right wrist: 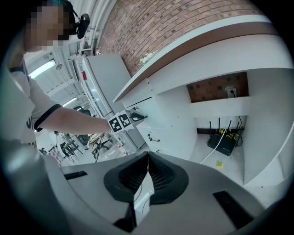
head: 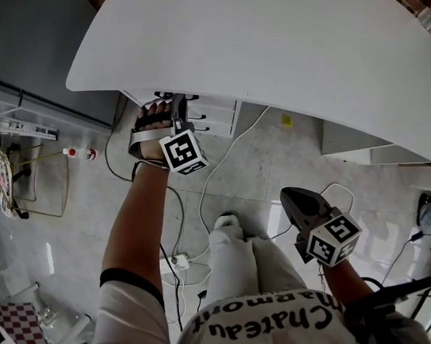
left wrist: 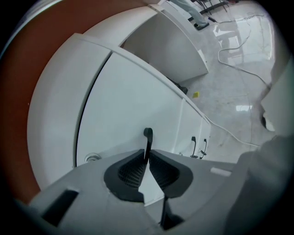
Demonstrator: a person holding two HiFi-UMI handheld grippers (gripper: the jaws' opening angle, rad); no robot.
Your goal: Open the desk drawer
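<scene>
From the head view the white surface (head: 265,45) overhung the drawer unit (head: 215,115) and hid most of it. The tips of the left claw (head: 174,104) were lost in the shadow under its edge, so the grip could not be read there. The left gripper view showed it plainly: the left claw (left wrist: 147,158) was closed on the thin black handle (left wrist: 147,140) of the top drawer, both ribbed pads pressing the bar. The handle's lower part was covered by the pads, and only its hooked upper end stood clear above them. In that view the handle's long axis ran top to bottom, in line with the slit between the pads, and it stood out from the white drawer front (left wrist: 128,110) toward the camera. The drawer sat just under the surface's rim, at the upper left of the unit, and its front looked flush with the panels beside it. Two more small black handles (left wrist: 198,147) showed further right, too small to make out in detail. The right claw (right wrist: 148,160) was held well apart from the unit above the person's knee, its pads pressed together with nothing between them. Its tip (head: 295,198) pointed toward the floor cables (head: 203,198).
</scene>
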